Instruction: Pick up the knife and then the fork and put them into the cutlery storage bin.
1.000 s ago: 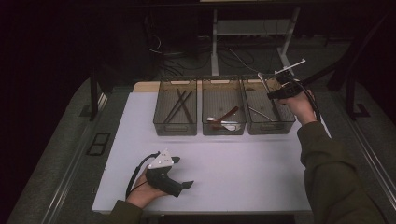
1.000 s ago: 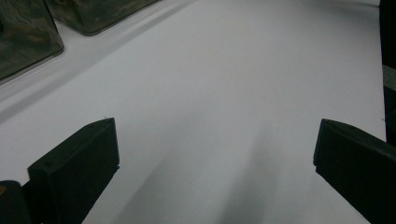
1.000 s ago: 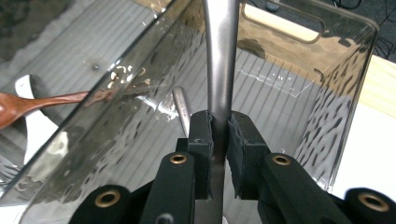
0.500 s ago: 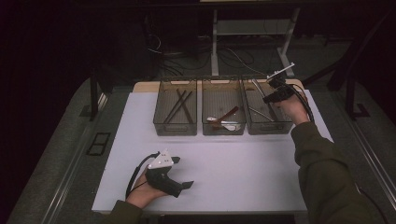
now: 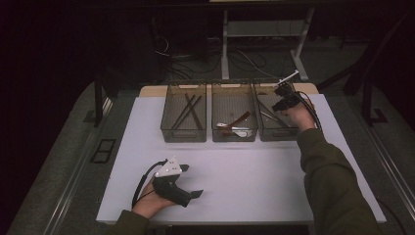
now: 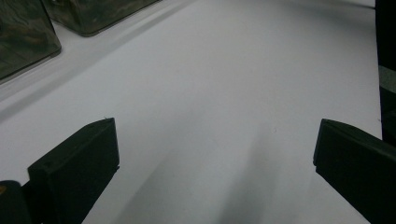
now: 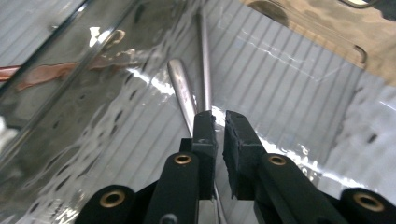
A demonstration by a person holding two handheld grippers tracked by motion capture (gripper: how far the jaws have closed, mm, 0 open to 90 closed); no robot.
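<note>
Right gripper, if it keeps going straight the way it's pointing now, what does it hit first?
Probably the metal utensils lying in the right-hand clear bin. The right gripper points down into that bin with its jaws nearly closed just above their handles; depth is hard to judge, so it may reach the bin floor beside them.

The left gripper (image 5: 188, 193) rests low at about seven o'clock in the high view, held in the left hand (image 5: 152, 200), its jaws spread wide and pointing toward three o'clock. The right gripper (image 5: 283, 95) is at about one o'clock, the sleeved right forearm (image 5: 328, 176) stretched forward, the jaws nearly closed with a narrow gap between them.
</note>
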